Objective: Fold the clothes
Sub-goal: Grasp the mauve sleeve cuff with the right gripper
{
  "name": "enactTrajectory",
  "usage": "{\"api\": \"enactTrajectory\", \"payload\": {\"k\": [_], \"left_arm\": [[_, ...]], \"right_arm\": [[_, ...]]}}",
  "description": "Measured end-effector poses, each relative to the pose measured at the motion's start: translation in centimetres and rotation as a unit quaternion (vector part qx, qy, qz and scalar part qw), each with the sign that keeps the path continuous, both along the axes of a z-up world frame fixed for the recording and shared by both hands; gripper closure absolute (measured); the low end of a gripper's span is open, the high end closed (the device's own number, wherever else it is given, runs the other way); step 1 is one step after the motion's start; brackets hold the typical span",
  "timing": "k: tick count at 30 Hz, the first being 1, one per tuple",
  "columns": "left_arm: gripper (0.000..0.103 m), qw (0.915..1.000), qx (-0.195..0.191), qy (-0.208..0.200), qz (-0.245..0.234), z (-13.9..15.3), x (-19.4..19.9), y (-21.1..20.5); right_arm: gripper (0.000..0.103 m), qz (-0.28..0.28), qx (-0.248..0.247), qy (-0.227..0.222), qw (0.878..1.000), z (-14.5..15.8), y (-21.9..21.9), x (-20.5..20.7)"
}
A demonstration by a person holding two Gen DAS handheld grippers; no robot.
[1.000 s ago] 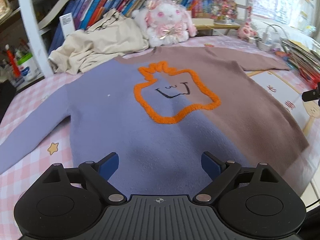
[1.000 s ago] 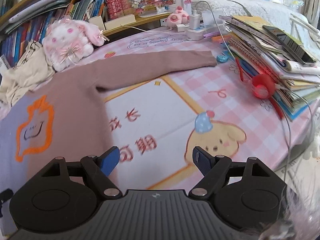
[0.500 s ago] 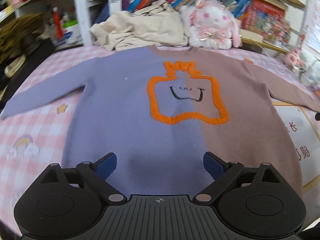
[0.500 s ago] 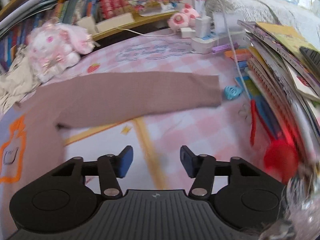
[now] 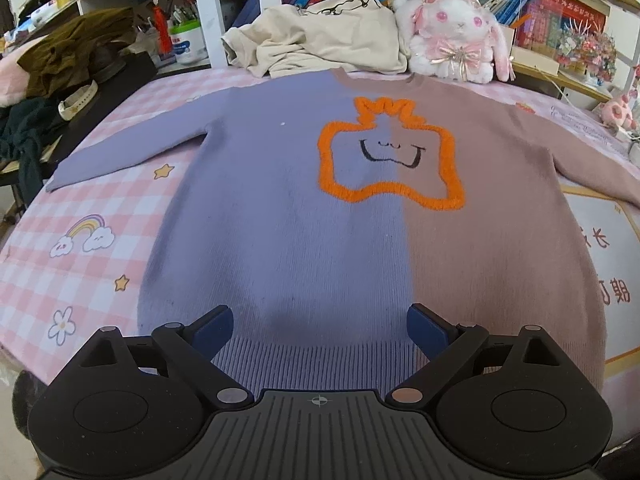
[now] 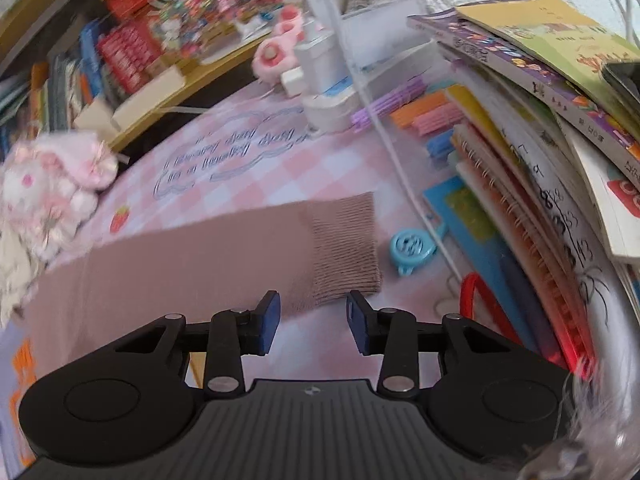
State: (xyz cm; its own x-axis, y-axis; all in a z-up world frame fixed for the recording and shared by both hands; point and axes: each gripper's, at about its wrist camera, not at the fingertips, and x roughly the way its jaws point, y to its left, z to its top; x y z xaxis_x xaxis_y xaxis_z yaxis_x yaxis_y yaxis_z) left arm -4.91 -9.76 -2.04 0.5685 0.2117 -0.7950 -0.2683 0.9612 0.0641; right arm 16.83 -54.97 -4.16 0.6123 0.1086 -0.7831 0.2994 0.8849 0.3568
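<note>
A knitted sweater (image 5: 304, 216) lies flat and face up on the bench (image 5: 80, 216), which wears a pink-and-white checked cloth printed with stars, a rainbow and flowers. The knit is fine and soft-looking, lilac on one half and dusty brown on the other, with a ribbed hem at 6 o'clock and a fuzzy orange outline (image 5: 390, 160) of a crowned, smiling shape stitched on the chest. Its lilac sleeve (image 5: 132, 148) stretches out toward 9 o'clock. At 12 o'clock a crumpled cream garment (image 5: 320, 40) and a fluffy white plush rabbit (image 5: 456, 40) with pink bows sit just beyond the collar, before shelves of books.

The left gripper (image 5: 319, 326) hangs above the hem, its jaws spread wide and released, with nothing between them.

Only the right wrist view shows the brown sleeve (image 6: 208, 264) ending in a ribbed cuff (image 6: 344, 248). The right gripper (image 6: 313, 318) sits at 6 o'clock of that cuff, its jaws closing, the blue pads apart with the cuff's edge showing just beyond the gap; they are not pressing on it. At 3 o'clock a leaning stack of spiral notebooks (image 6: 520, 168) crowds the bench, and a small round blue trinket (image 6: 412, 246) lies just beside the cuff.
</note>
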Motion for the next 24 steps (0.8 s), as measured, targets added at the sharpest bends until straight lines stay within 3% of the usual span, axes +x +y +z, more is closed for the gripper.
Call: {"api": "enactTrajectory", "payload": {"k": [10, 15, 19, 22, 24], "left_arm": [[0.007, 0.9998, 0.017, 0.011, 0.003, 0.2, -0.7, -0.2], [0.007, 0.9996, 0.027, 0.011, 0.004, 0.4, -1.2, -0.3], [0.007, 0.9995, 0.027, 0.012, 0.009, 0.4, -1.5, -0.1], [0.007, 0.9996, 0.023, 0.012, 0.015, 0.4, -1.6, 0.1], [0.007, 0.9996, 0.020, 0.010, 0.015, 0.4, -1.5, 0.1]], "right_arm": [[0.066, -0.036, 0.021, -0.021, 0.999, -0.5, -0.6, 4.3], [0.067, -0.068, -0.041, -0.012, 0.997, -0.3, -0.8, 5.7], [0.067, -0.064, -0.026, -0.015, 0.997, -0.5, -1.6, 5.6], [0.078, -0.044, -0.023, -0.011, 0.999, -0.5, -1.3, 5.4], [0.093, -0.030, -0.050, -0.003, 0.998, -0.5, -0.9, 5.5]]}}
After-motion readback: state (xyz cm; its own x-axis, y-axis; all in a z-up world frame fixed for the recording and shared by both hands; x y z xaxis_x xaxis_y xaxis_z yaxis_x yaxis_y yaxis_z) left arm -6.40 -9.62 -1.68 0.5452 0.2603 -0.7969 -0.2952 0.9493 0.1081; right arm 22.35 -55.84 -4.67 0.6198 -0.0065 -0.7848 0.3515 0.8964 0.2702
